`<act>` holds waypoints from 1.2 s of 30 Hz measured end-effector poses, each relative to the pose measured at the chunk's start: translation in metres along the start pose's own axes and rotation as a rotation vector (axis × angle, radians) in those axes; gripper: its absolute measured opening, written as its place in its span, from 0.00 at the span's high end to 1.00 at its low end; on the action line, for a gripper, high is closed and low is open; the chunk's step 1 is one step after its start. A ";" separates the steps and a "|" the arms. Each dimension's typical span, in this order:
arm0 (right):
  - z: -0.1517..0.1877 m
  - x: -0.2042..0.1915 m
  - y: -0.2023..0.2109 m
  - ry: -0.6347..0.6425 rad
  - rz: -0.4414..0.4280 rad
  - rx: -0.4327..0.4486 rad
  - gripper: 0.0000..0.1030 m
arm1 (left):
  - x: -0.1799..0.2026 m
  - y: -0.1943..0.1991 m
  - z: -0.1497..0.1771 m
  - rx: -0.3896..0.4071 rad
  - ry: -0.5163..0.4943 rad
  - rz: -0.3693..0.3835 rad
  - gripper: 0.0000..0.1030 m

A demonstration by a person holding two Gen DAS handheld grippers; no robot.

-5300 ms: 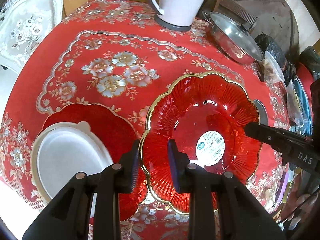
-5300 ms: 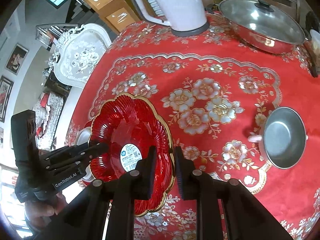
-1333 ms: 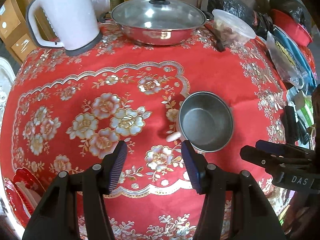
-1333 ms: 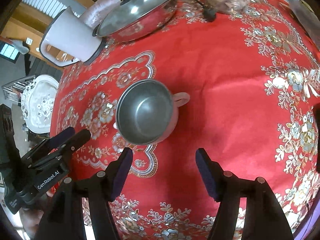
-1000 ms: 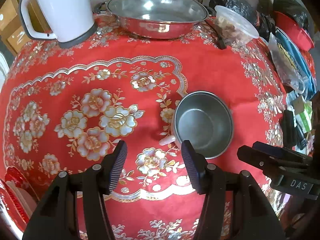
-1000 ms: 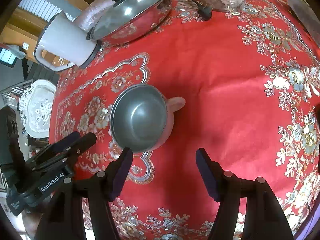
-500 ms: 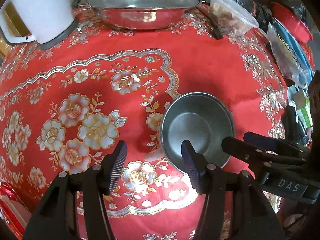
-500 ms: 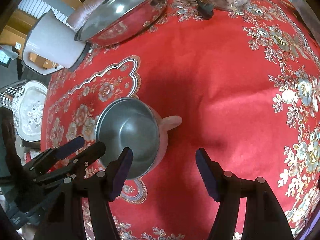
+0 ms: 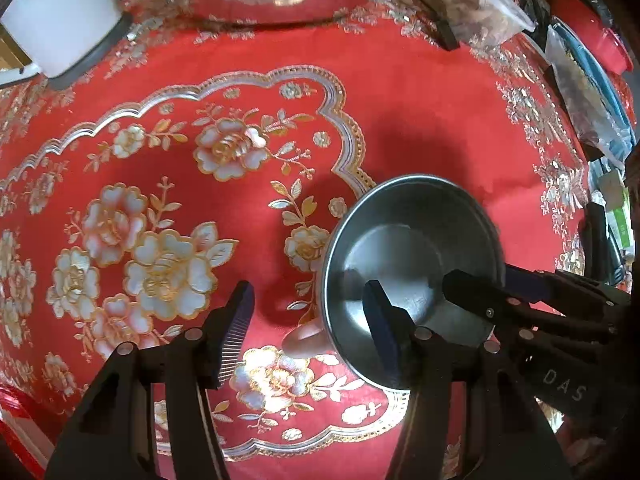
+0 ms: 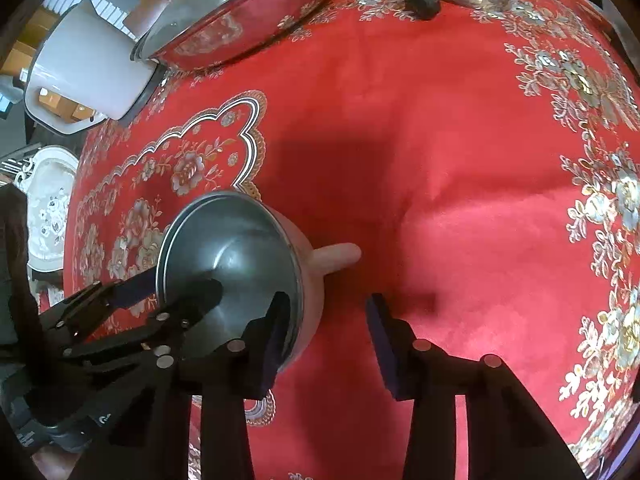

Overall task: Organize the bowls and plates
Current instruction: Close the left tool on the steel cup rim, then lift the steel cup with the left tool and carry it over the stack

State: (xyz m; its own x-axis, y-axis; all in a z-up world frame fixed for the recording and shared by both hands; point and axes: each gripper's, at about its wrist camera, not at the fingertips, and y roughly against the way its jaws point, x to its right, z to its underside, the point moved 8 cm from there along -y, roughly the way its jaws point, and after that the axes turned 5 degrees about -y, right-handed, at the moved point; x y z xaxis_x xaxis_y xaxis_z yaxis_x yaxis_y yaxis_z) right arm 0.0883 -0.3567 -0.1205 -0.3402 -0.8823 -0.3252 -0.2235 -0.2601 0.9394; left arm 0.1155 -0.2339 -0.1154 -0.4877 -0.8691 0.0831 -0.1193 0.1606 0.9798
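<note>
On the red tabletop (image 9: 420, 92), at about four o'clock in the left wrist view, the metal bowl (image 9: 404, 248) is straddled at opposite rims by the left gripper (image 9: 308, 332) and right gripper (image 10: 326, 334), both with jaws released; each should be clenched evenly on its rim before the bowl is raised level.

home dining area. surface draped in a red floral tablecloth (image 9: 420, 92) with gold and silver embroidery; lidded steel pot (image 10: 236, 12), white electric kettle (image 10: 88, 64), lidded food container (image 9: 472, 0). ornate white carved chair (image 10: 48, 200) beside the surface; wooden cabinetry behind.
</note>
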 end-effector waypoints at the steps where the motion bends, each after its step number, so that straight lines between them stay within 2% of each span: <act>1: -0.001 -0.001 -0.001 0.004 0.002 0.004 0.62 | 0.000 -0.002 0.000 -0.003 0.001 0.000 0.46; 3: -0.002 -0.005 -0.002 0.020 -0.005 0.008 0.69 | 0.001 -0.004 -0.001 0.003 0.002 0.008 0.46; 6: -0.003 -0.007 -0.004 0.024 -0.013 0.012 0.72 | 0.000 -0.004 -0.005 0.004 -0.004 0.007 0.47; 8: -0.003 -0.009 -0.004 0.032 -0.020 0.013 0.74 | 0.006 -0.005 -0.008 -0.003 -0.011 0.029 0.57; 9: -0.003 -0.011 -0.004 0.041 -0.022 0.016 0.80 | 0.009 -0.005 -0.007 -0.005 -0.021 0.045 0.72; 10: -0.002 -0.015 -0.004 0.054 -0.028 0.015 0.81 | 0.014 -0.004 -0.006 -0.007 -0.041 0.049 0.76; 11: -0.002 -0.017 -0.004 0.071 -0.008 0.017 0.81 | 0.017 -0.003 -0.007 -0.004 -0.079 -0.002 0.78; 12: -0.002 -0.019 -0.005 0.085 0.006 0.021 0.81 | 0.018 -0.002 -0.007 -0.001 -0.090 -0.022 0.79; 14: -0.003 -0.018 -0.005 0.087 -0.002 0.019 0.81 | 0.016 -0.002 -0.007 0.003 -0.071 0.004 0.82; 16: -0.003 -0.015 -0.004 0.078 -0.014 0.023 0.82 | 0.012 -0.001 -0.006 0.001 -0.052 0.028 0.90; 18: -0.002 -0.013 -0.001 0.070 -0.021 0.030 0.83 | 0.010 0.000 -0.004 -0.003 -0.038 0.065 0.91; 24: 0.001 -0.015 0.006 0.078 -0.027 0.035 0.83 | 0.009 0.005 0.002 0.008 -0.026 0.083 0.92; 36: 0.013 -0.040 0.018 0.086 -0.088 0.017 0.83 | -0.019 0.032 0.024 0.022 0.030 0.079 0.92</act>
State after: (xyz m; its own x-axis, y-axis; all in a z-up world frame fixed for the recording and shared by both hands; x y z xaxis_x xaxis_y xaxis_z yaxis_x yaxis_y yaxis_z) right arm 0.0858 -0.3213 -0.0918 -0.2392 -0.8868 -0.3955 -0.2652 -0.3322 0.9052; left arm 0.1002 -0.2015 -0.0899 -0.4702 -0.8668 0.1659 -0.1004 0.2392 0.9658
